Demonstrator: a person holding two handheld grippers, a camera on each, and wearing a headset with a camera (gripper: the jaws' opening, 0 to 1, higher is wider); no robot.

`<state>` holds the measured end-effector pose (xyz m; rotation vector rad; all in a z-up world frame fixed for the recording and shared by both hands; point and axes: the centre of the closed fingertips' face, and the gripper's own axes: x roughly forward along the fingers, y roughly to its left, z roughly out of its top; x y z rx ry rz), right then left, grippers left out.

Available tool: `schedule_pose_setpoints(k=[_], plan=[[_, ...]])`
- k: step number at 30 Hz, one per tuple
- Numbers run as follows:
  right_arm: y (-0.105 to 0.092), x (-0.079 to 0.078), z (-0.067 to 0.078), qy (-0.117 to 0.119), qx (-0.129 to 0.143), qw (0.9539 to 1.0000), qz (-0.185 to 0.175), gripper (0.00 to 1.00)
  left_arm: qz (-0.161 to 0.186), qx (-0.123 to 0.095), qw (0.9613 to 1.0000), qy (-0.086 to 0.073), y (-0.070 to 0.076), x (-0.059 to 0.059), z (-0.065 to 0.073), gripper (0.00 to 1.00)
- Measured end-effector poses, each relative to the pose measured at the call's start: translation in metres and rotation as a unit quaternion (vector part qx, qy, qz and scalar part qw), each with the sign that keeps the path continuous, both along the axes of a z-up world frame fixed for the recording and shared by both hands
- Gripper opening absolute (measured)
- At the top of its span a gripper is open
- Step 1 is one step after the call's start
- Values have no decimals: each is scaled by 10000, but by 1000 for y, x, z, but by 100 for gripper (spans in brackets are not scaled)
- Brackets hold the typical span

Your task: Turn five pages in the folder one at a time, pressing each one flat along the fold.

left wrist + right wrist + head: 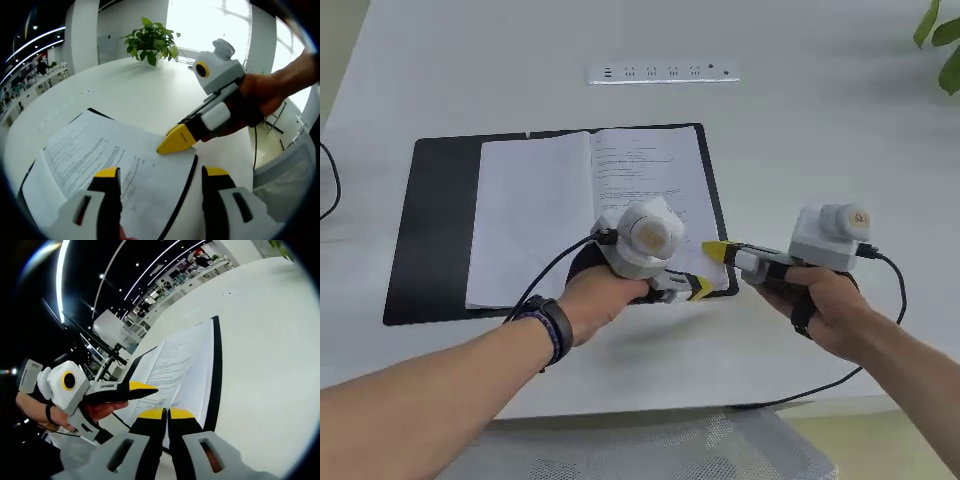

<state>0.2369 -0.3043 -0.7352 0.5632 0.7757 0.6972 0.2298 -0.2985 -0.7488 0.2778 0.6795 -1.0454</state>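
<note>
1. Working at the near right corner of a flat black folder (435, 230), which lies open on a white tabletop (820, 130), well nearer than the white power strip (662, 72) at the far side.
2. Shows a blank white sheet (530, 210) on the folder's left half and a printed white page (650, 170) on its right half, both lying flat and meeting at the fold down the middle.
3. Holds the left gripper (161, 172) just above that near right corner with jaws spread wide, straddling the folder's black edge and gripping nothing.
4. Points the right gripper (167, 414) in from the right with jaws pressed together, its yellow tip touching the printed page's right edge close to the corner. Cannot tell whether any paper is caught between the tips.
5. Reads as the opening of one page turn: teasing up the corner of the printed page, with no lift visible yet. Gives no way to judge how many of the five turns are done.
6. Calls next for freeing a single sheet at the corner, probably by nudging the edge up with the right tip and closing the left jaws on it.
7. Then needs a sweep leftward over the fold onto the blank sheet, followed by a firm press along the fold.
8. Risks catching two sheets together, or creasing the corner if pinched too hard.
</note>
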Motion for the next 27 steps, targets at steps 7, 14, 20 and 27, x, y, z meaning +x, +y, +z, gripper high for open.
schedule_pose_setpoints(k=[7,14,20,27], plan=[[6,4,7,-111,-19,9999,-9,0,117,-31,9999,-62,15,6,10,65],[18,6,16,-218,-16,9998,31,0,382,-54,9992,-100,45,14,15,65],[27,7,21,-258,5,9997,5,0,572,-86,9982,-122,68,16,21,66],[46,8,28,-351,27,9993,93,0,887,-207,9957,-166,95,17,30,66]])
